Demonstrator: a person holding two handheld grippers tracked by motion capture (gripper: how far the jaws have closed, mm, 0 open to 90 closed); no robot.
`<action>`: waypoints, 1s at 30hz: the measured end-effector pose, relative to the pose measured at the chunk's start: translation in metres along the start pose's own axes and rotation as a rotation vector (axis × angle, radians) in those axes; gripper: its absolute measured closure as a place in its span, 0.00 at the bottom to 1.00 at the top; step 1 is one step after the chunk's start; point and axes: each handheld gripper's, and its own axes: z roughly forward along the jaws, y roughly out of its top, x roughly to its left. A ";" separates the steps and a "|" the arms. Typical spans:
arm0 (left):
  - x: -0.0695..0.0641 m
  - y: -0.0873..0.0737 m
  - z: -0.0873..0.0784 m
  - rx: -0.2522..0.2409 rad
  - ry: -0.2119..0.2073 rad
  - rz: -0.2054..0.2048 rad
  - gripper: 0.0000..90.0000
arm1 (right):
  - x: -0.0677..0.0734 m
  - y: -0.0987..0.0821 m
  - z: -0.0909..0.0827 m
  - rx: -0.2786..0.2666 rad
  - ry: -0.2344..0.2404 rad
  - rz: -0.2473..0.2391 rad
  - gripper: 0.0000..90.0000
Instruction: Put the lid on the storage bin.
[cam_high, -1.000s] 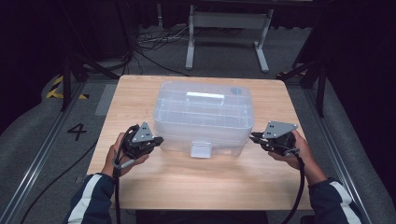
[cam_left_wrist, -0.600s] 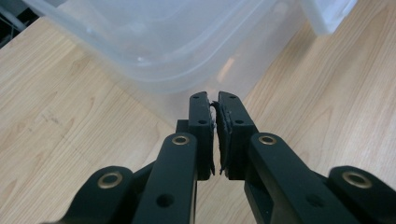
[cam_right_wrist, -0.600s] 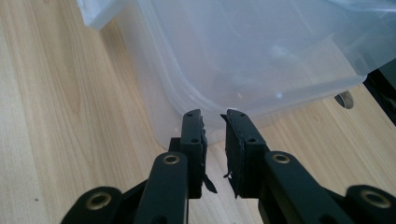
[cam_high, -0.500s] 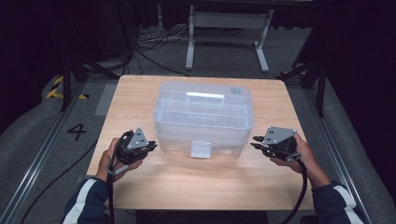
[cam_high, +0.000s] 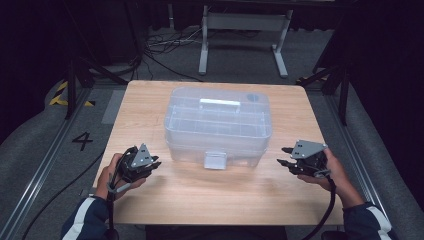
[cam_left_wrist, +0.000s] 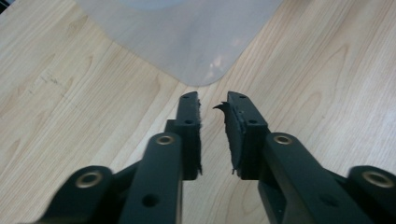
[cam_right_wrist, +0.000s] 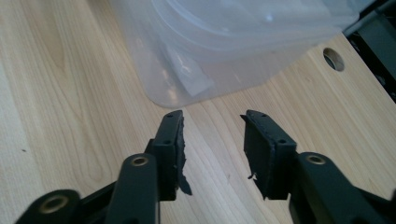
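High view, left to right: my left gripper (cam_high: 156, 165) sits low over the wooden table (cam_high: 220, 200), just off the near-left corner of the clear plastic storage box (cam_high: 218, 125), not touching it. Its jaws have just been opening and stand slightly apart, with nothing between them. Left gripper view agrees: narrow gap between the pads (cam_left_wrist: 239, 135), bare wood under them, and the box's rounded corner (cam_left_wrist: 196, 42) just ahead of the tips.

Box sits mid-table, lid on, white handle (cam_high: 220, 103) along the top, front latch (cam_high: 216, 160) facing me. Compartment dividers show through the lid; I can't tell whether anything is inside.

My right gripper (cam_high: 284, 156) is near the box's near-right corner, a bit farther off than the left one, pointing in at it. Its jaws have also just been opening and are spread wider than the left pair, holding nothing. Right gripper view: clear gap between the pads (cam_right_wrist: 268, 149), table grain visible through it, box wall and latch (cam_right_wrist: 194, 81) ahead and to the left of the tips, apart from them. A round cable hole (cam_right_wrist: 334, 58) in the tabletop shows beyond the box at upper right.
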 end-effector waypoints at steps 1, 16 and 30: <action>0.000 -0.002 0.000 0.010 0.010 0.001 0.81 | -0.001 -0.003 -0.001 0.000 -0.010 0.009 0.63; 0.007 -0.037 -0.004 0.062 0.031 -0.119 0.44 | -0.006 -0.048 0.005 0.025 -0.038 0.110 0.42; 0.010 -0.067 -0.016 0.053 0.018 -0.163 0.27 | 0.000 -0.108 0.009 0.022 -0.042 0.264 0.34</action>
